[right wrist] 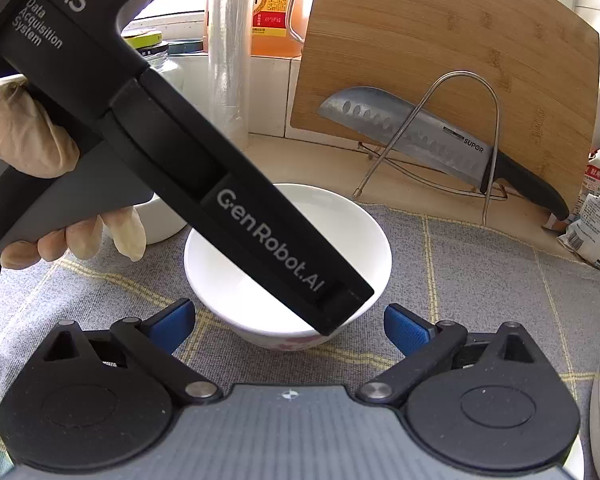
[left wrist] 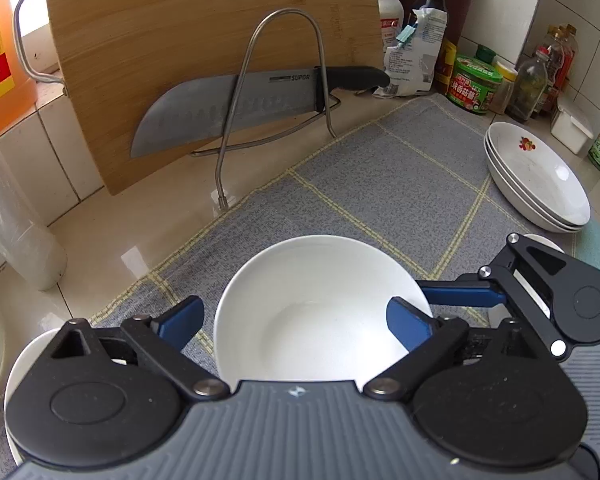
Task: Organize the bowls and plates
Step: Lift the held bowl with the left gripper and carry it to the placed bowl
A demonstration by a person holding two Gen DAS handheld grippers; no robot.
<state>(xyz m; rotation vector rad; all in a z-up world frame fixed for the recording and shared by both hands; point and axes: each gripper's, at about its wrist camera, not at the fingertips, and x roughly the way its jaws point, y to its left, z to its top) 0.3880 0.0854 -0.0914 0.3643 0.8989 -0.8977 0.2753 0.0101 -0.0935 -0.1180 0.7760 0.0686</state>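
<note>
A white bowl sits on the grey checked mat. My left gripper is open just above it, one blue finger outside its left rim and the other over its right rim. In the right wrist view the same bowl lies under the left tool's black body. My right gripper is open, low before the bowl's near side, not touching it. Stacked white plates with a red motif lie at the mat's right edge. Another white bowl shows behind the gloved hand.
A bamboo cutting board and a large knife lean in a wire rack at the back. Sauce bottles and jars crowd the back right corner. A cling-film roll and an oil jug stand at left.
</note>
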